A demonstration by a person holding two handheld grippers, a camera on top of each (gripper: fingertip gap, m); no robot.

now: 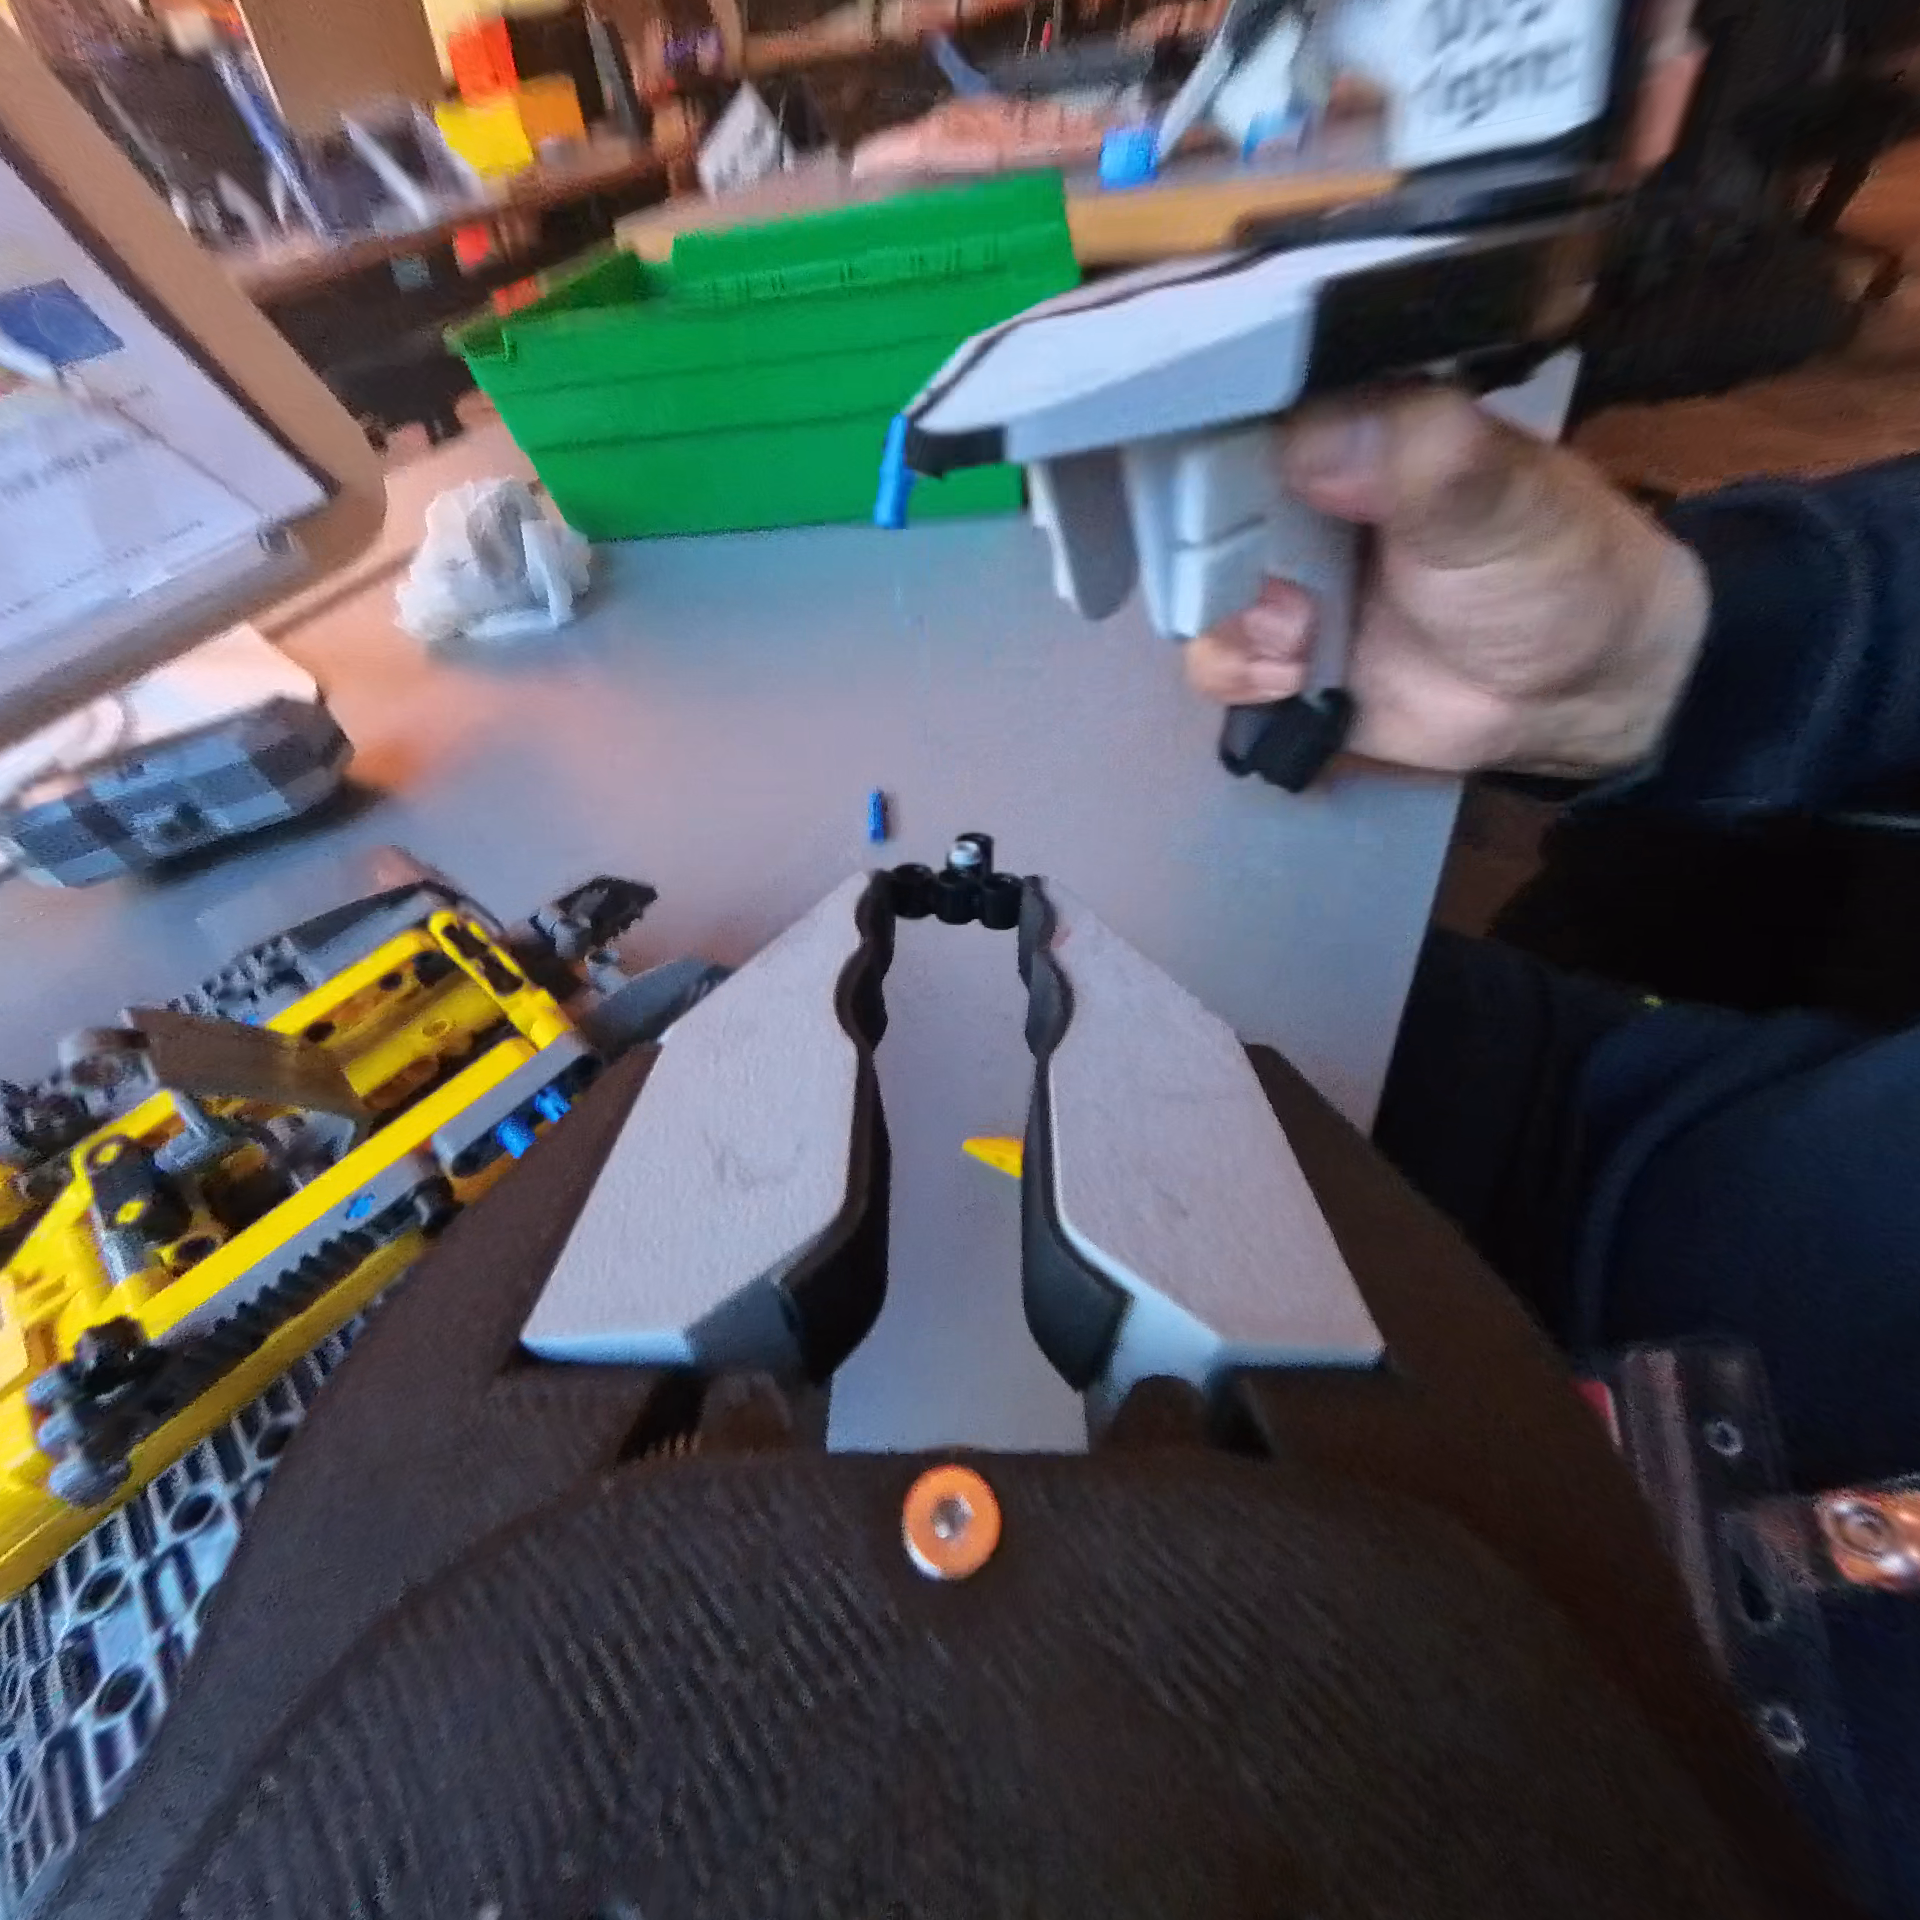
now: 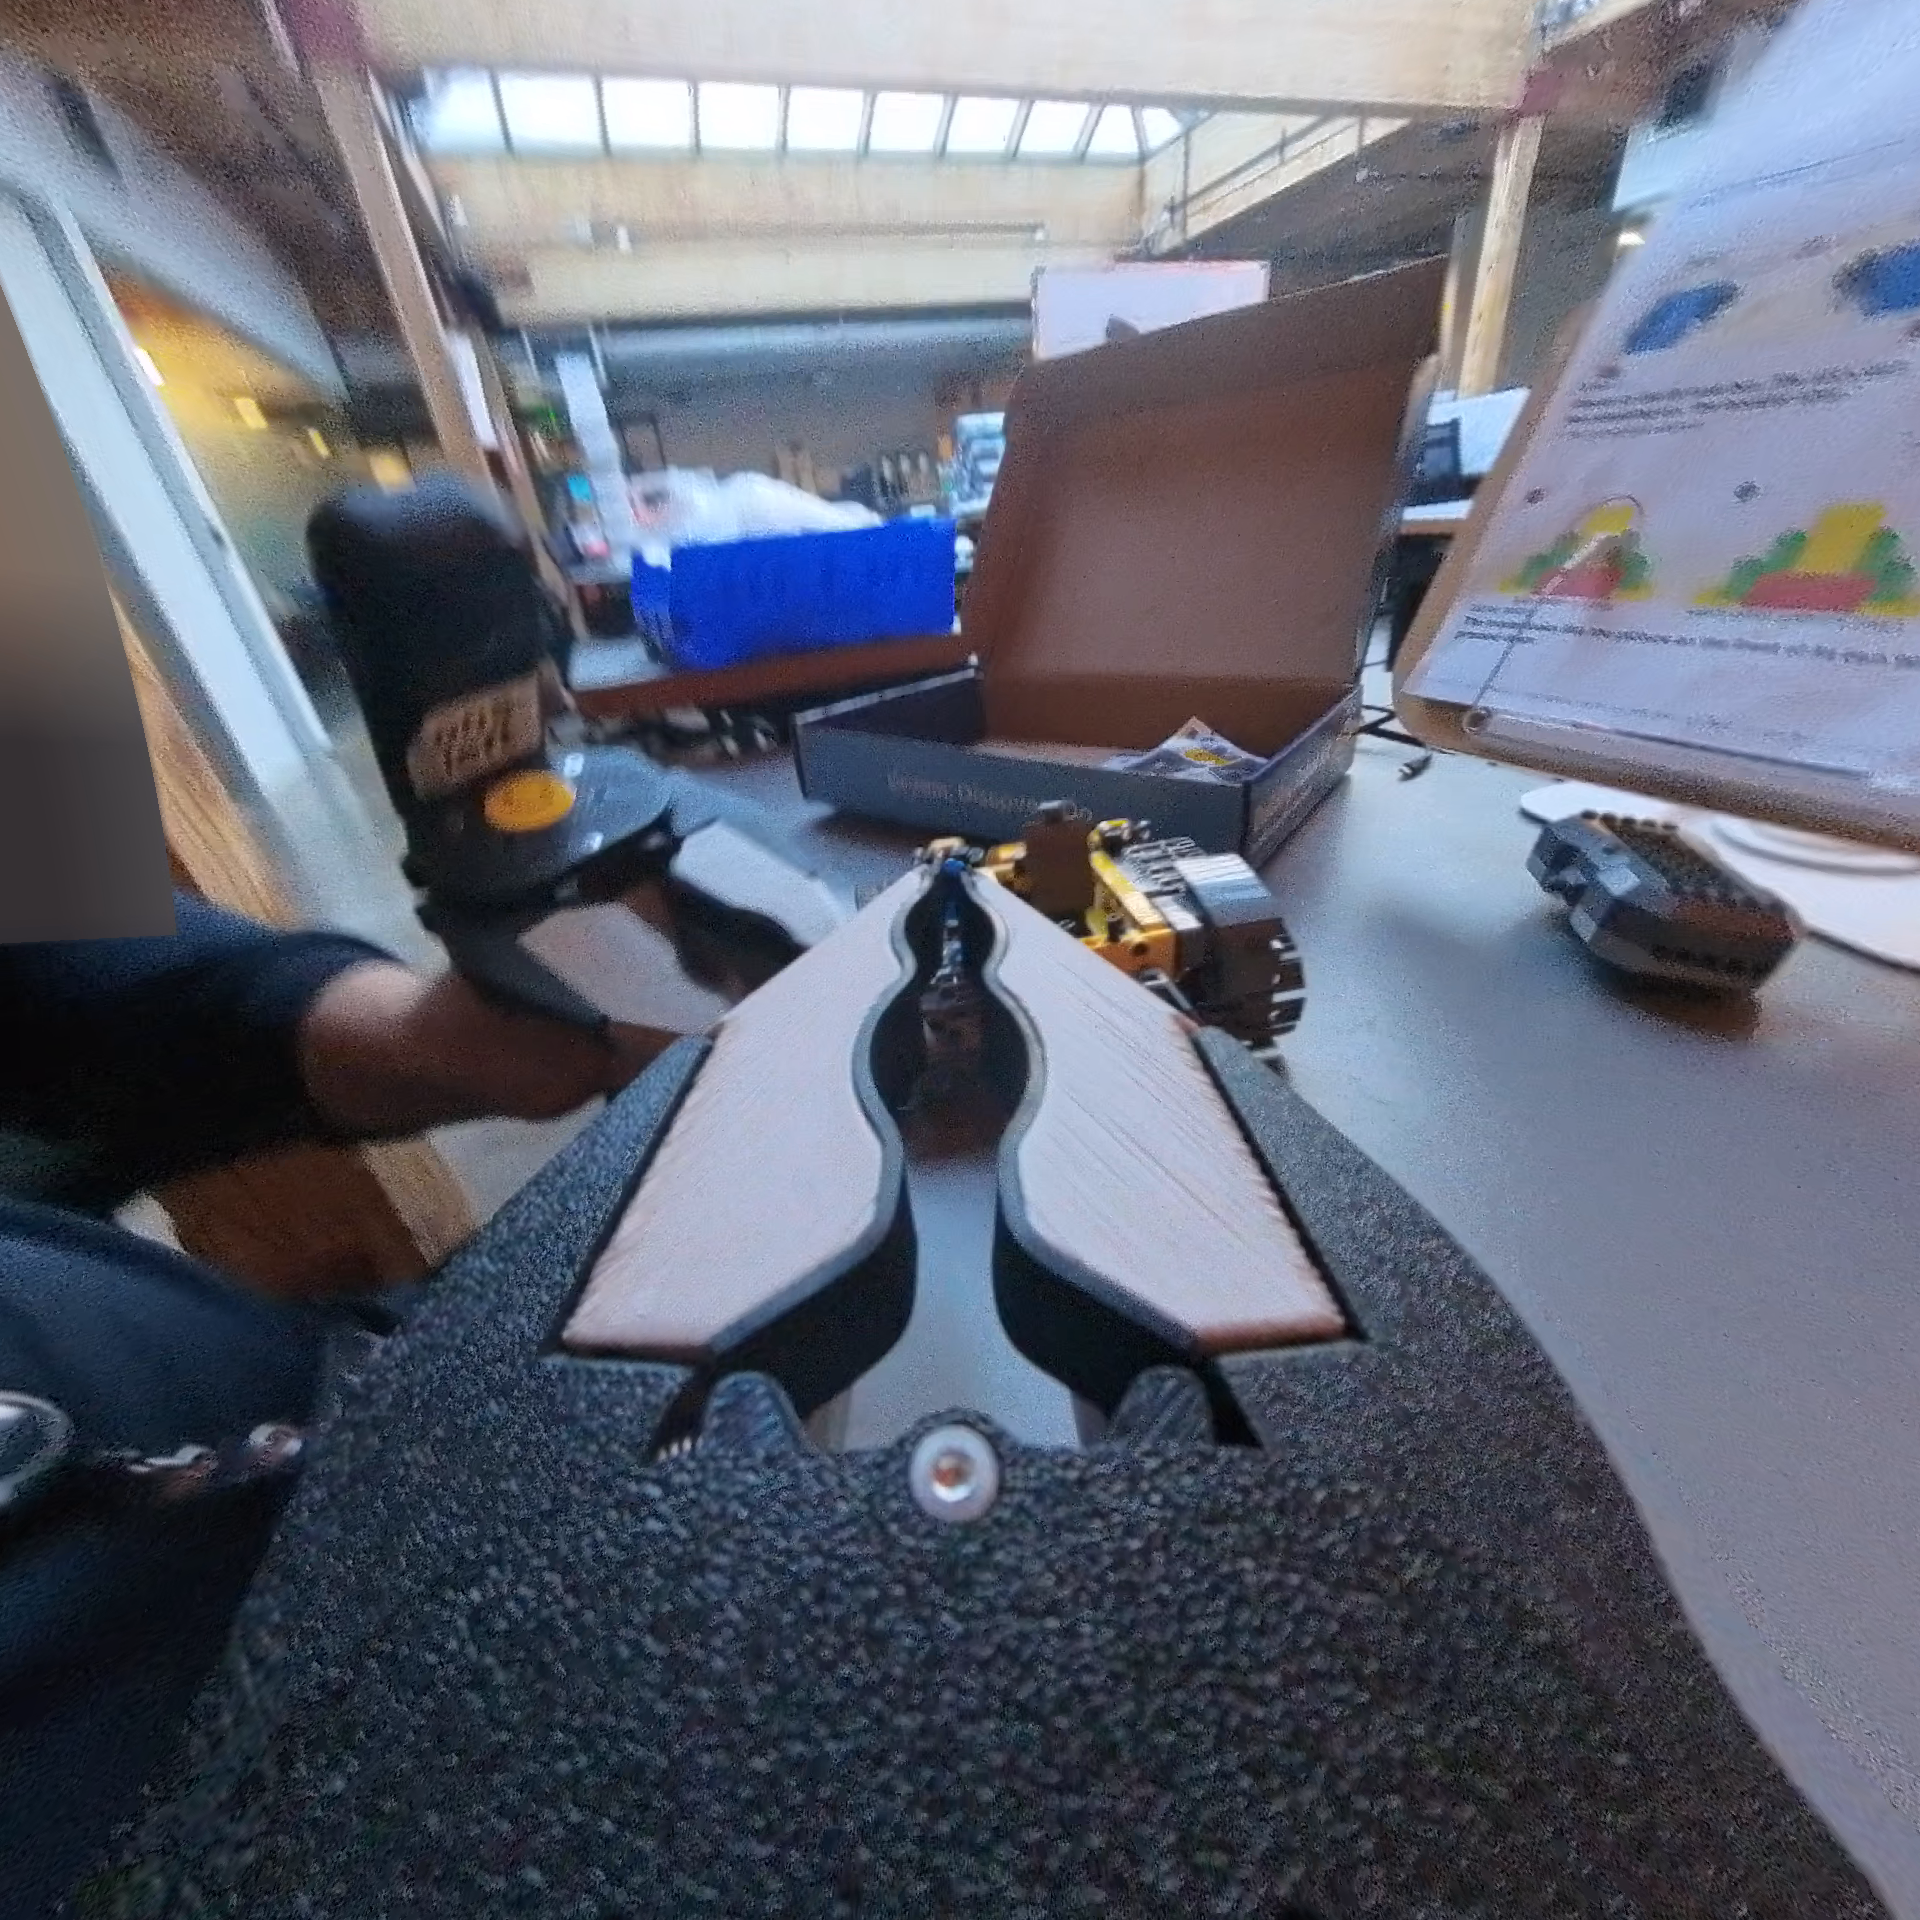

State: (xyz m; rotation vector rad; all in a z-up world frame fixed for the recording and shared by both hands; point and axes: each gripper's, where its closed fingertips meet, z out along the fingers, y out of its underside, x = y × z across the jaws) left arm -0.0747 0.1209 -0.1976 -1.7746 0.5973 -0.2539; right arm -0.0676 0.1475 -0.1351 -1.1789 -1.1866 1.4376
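On a grey table (image 1: 727, 707) in a cluttered workshop, the left gripper (image 1: 954, 896) pinches a small black connector piece (image 1: 956, 891) crosswise between its fingertips, jaws partly closed around it, the piece's pale round end pointing forward. Just ahead of it a small blue pin (image 1: 877, 814) lies on the table, and a yellow sliver (image 1: 994, 1153) shows on the surface between the fingers farther back. Beside the left gripper sits a yellow and grey brick-built vehicle (image 1: 260, 1143) on a grey studded plate (image 1: 94, 1621).

Farther off, a hand (image 1: 1496, 613) grips the handle of the right gripper (image 2: 952, 883), whose jaws are nearly shut on a thin blue pin (image 2: 948, 914) held upright at the tips, close above the vehicle. From that side the vehicle's grey block and black toothed wheels are visible.

Behind stand a green plastic crate (image 1: 769, 374), a crumpled clear bag of grey parts (image 1: 488, 561), a grey and black brick-built block (image 1: 177, 790), an open cardboard box (image 2: 1143, 665) with leaflets inside, and a propped printed sheet (image 2: 1714, 468) with coloured diagrams. A blue bin (image 2: 800, 603) sits on a bench beyond.
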